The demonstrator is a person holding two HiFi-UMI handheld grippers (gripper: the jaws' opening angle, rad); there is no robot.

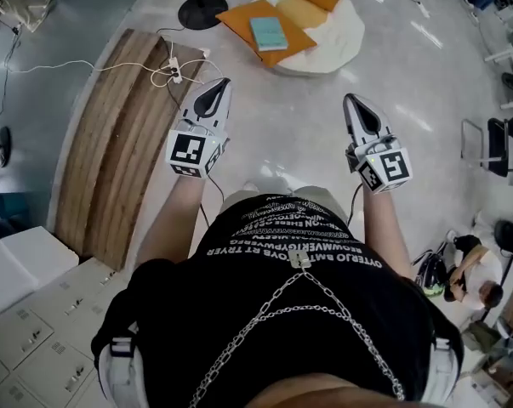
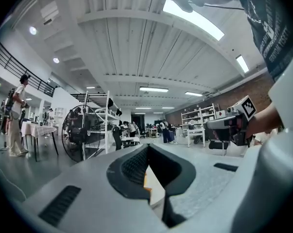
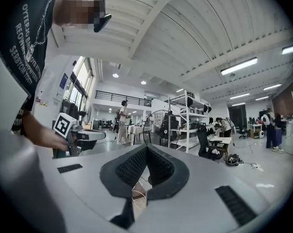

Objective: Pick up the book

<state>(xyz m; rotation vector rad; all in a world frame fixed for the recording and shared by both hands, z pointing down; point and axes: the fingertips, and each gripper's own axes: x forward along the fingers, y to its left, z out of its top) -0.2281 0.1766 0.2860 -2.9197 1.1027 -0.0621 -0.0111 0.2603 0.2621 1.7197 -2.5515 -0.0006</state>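
Left hand-held gripper [image 1: 223, 84] and right hand-held gripper [image 1: 350, 99] are both clenched, empty and level, near the torso. A power strip cable [image 1: 173, 69] on the floor ahead-left could snag a foot. The teal book [image 1: 269, 32] lies well apart, flat on an orange cushion [image 1: 240, 17]. Jaws left closed would likely shove it, and the soft cushion may let it slide.

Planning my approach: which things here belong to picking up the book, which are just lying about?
Job: book on orange mat; left gripper, right gripper, both shut and empty.
Lying about: wooden platform; power strip; black stand base.
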